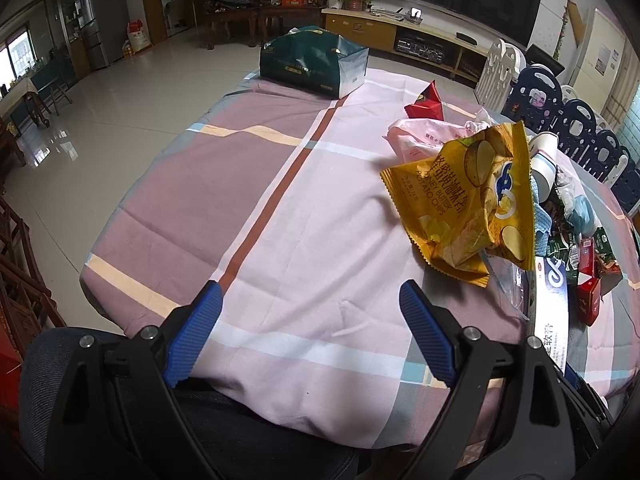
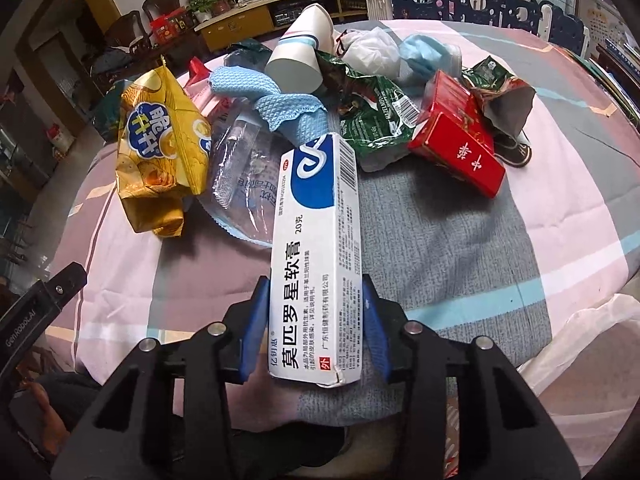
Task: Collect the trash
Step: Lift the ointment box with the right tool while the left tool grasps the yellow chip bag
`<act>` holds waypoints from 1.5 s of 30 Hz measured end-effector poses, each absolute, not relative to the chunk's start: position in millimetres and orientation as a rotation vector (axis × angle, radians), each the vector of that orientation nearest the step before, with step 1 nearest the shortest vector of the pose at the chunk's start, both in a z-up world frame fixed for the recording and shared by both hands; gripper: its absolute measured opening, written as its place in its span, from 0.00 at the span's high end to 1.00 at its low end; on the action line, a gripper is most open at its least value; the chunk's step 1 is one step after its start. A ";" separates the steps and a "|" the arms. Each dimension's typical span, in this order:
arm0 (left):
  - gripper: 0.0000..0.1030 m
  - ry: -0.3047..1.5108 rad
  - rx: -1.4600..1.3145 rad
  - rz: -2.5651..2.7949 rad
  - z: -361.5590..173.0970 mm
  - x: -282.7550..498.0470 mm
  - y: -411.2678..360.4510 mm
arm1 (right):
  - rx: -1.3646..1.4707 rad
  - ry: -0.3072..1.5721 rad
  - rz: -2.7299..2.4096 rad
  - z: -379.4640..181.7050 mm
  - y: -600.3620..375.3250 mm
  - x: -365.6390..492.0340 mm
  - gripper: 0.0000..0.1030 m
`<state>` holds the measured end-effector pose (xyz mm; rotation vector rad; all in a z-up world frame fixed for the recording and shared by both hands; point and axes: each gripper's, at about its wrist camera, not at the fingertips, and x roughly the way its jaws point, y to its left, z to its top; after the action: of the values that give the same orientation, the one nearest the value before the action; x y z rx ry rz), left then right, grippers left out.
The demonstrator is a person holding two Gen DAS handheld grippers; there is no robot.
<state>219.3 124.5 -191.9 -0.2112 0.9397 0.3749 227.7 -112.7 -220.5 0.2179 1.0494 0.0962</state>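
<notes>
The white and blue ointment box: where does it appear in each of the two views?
Left wrist view: ointment box at the right edge, mostly cut off.
Right wrist view: ointment box at lower centre, between the right gripper pads.
Shared landmark: yellow potato chips bag.

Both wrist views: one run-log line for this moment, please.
left gripper: open, empty | right gripper: shut on ointment box | trash pile: on table, uncollected

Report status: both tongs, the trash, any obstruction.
Left tongs open, empty over the tablecloth. Right tongs clamped on the white ointment box. Trash pile remains beyond; nothing blocking.
</notes>
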 end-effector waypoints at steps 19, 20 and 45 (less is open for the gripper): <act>0.13 0.939 -0.225 0.333 -192.3 220.5 122.5 | 0.288 1.037 0.048 -221.0 -132.8 226.0 0.58; 0.13 0.936 -0.223 0.326 -191.8 220.3 121.2 | 0.289 1.035 0.049 -221.0 -132.7 225.3 0.58; 0.56 0.984 -0.253 0.074 -200.2 295.7 73.1 | 0.333 1.038 0.114 -216.1 -141.0 202.4 0.58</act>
<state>295.7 73.1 -200.2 -0.2527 0.9837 0.0737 202.4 -141.0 -216.1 0.3331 1.0379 0.1143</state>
